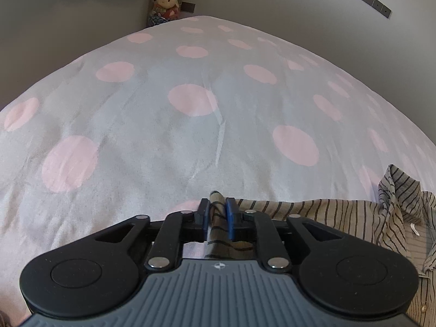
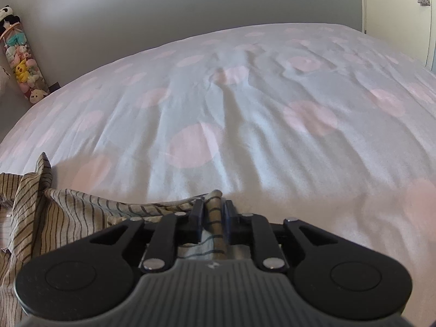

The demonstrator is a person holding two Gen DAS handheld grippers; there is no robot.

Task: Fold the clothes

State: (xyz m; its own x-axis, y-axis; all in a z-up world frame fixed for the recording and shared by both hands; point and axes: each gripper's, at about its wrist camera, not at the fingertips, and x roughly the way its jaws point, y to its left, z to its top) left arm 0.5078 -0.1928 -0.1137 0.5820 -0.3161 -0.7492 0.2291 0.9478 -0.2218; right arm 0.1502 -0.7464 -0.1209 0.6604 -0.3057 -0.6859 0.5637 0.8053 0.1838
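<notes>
Left wrist view: left gripper (image 1: pixel 218 212) pinches a bunched edge of the striped shirt (image 1: pixel 354 226) on the polka-dot bedsheet (image 1: pixel 163 125); right gripper (image 2: pixel 214 212) likewise. Light, limp cloth: grip edges.

Left claw (image 1: pixel 218 212): low in the middle of the view, both jaws pressed on a bunched fold of cloth.
Striped shirt (image 1: pixel 354 218): beige with dark stripes, lying crumpled at the near right; its edge runs left into the claw.
Button (image 1: pixel 423 309): pale, on the shirt at the near right corner.
Bed cover (image 1: pixel 163 136): pale with large pink dots, lightly creased, spreading far.
Plush toys (image 1: pixel 166 0): stacked in the far corner against the wall.
</notes>
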